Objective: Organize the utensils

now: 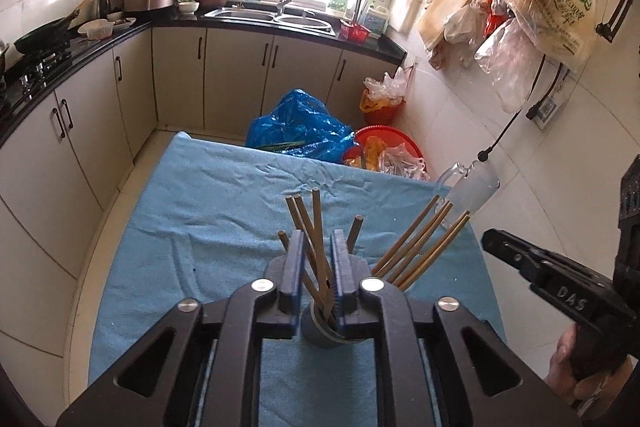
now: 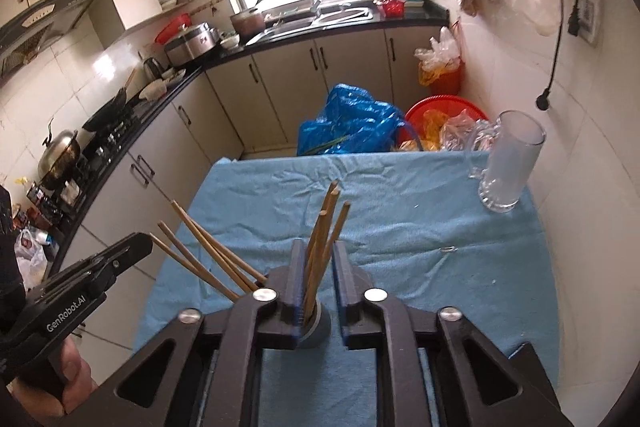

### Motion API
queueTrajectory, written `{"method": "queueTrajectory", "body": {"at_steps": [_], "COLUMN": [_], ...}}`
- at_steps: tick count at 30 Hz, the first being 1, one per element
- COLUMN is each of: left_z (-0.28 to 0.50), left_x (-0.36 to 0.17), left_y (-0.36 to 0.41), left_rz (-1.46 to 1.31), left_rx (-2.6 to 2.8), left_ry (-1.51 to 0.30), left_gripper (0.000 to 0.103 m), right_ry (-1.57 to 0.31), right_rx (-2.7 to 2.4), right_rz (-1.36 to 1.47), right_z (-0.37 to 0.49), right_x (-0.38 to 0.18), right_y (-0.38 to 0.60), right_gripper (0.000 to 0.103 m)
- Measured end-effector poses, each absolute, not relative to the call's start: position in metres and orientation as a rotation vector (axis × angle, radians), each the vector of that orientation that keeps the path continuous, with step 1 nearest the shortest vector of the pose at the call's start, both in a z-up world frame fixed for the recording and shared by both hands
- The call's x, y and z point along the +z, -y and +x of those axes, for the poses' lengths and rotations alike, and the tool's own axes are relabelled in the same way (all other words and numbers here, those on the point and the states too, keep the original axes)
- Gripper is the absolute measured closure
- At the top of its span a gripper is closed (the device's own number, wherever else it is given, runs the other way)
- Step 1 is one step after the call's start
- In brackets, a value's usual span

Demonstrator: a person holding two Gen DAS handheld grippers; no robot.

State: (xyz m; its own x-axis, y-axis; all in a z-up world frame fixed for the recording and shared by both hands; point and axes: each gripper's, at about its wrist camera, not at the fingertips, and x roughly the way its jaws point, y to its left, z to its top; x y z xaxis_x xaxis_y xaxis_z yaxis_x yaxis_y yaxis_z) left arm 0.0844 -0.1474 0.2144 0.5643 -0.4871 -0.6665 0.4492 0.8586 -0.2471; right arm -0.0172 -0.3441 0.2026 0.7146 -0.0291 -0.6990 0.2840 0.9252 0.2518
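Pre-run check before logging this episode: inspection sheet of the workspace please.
Surface: wrinkled blue cloth covers the table.
Job's things: left chopsticks stand in left grey holder; right chopsticks in right grey holder; glass mug upright, empty, at the far right.
Clutter: small specks on the cloth, too small to identify.
Grippers: left gripper straddles its holder, grip unclear; right gripper jaws parted around its holder.
Cables: black cord hangs down the right wall.
Surroundings: blue bag and red basin beyond the table.
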Motion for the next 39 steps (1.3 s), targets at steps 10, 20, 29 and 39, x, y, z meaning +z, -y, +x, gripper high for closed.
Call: {"method": "queueTrajectory", "body": {"at_steps": [10, 20, 29, 39], "left_z": [0.066, 0.056, 0.055, 0.034], "left_x": [0.218, 0.212, 0.207, 0.207], "left_y": [0.136, 0.134, 0.136, 0.133], "left_rz": [-0.022, 0.026, 0.048, 0.13], "left_rx": [-0.491, -0.427, -0.373, -0.277], "left_ry": [-0.777, -0.763, -0.767, -0.771], "left_gripper": [0.063, 0.047, 0.032, 0.014], "right_ry": [-0.749, -0.776, -0.793, -0.81], "right_rx": [-0.251, -0.274, -0.291, -0.324], "right_rz": [0.359, 0.349, 0.349, 0.322], "right_z": [-0.044, -0.057, -0.064, -0.084], "right_x": [0.208, 0.202, 0.198, 0.194], "right_y": [0.344, 0.342, 0.347, 0.344], "right_gripper": [0.052, 0.042, 0.036, 0.026]}}
